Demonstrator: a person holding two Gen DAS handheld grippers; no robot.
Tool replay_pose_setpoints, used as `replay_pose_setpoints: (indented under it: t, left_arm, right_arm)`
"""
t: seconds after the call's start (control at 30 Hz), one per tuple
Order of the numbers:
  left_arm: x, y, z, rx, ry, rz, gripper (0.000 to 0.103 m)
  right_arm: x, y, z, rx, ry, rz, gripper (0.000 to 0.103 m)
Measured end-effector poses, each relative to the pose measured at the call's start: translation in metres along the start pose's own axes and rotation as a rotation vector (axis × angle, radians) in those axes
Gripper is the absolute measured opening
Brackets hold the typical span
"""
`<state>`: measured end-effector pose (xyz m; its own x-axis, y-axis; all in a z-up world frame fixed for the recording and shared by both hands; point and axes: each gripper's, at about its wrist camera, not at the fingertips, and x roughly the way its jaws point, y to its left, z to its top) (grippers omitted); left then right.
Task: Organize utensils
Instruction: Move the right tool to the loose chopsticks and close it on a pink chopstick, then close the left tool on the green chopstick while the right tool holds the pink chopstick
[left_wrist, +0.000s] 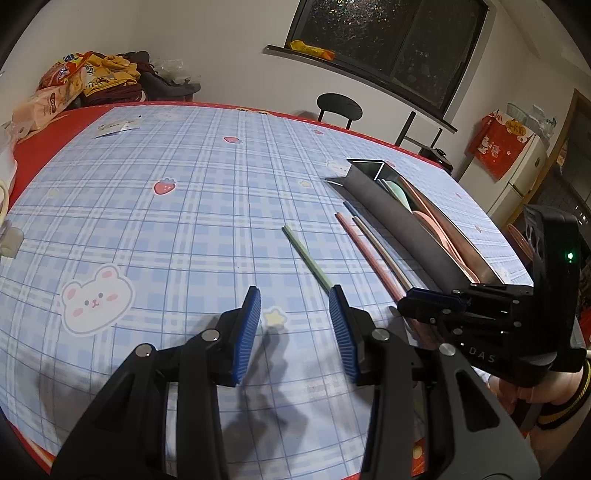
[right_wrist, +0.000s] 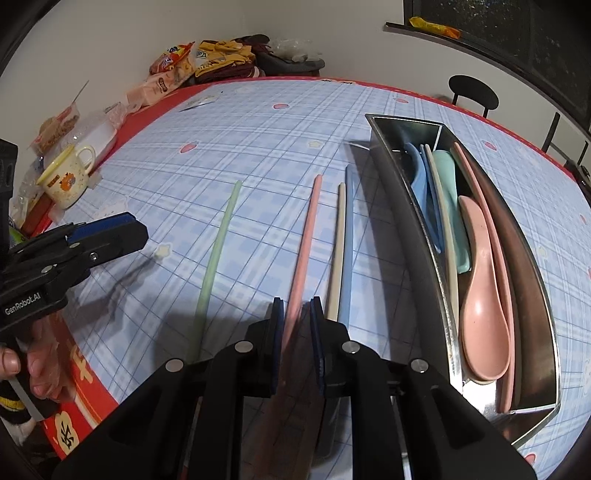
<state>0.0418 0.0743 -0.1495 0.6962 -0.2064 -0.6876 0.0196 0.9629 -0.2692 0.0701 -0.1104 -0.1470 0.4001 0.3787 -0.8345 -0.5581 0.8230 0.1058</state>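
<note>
Only the right wrist view shows the right tongs (right_wrist: 297, 306) clenched on the pink chopstick (right_wrist: 308, 225) lying on the desk (right_wrist: 258, 140) beside the steel tray (right_wrist: 410, 206). Left tongs (left_wrist: 295, 295) hang released; their body reads "GenRobot.AI".

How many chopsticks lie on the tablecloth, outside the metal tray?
4. The green chopstick lies alone on the left; the pink chopstick is between the right gripper fingers; the beige chopstick and blue chopstick lie together beside the metal tray.
</note>
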Motion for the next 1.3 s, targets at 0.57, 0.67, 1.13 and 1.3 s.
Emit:
replay_pose_setpoints:
  t: [0.57,0.67,1.13,1.3]
  left_arm:
    - [0.043,-0.03,0.011,0.056,0.132,0.054,0.04]
    - [0.051,-0.041,0.008,0.107,0.158,0.076,0.041]
    - [0.056,-0.064,-0.003,0.28,0.176,0.154,0.049]
    - [0.054,-0.064,-0.003,0.321,0.2,0.162,0.049]
  right_arm:
    - [-0.004,-0.005,-0.009,-0.002,-0.063,0.014,0.008]
    - [-0.004,-0.008,-0.009,0.001,-0.064,0.026,0.008]
    - [-0.005,-0.013,-0.01,0.033,-0.068,0.067,0.008]
    - [-0.005,-0.013,-0.011,0.033,-0.067,0.068,0.008]
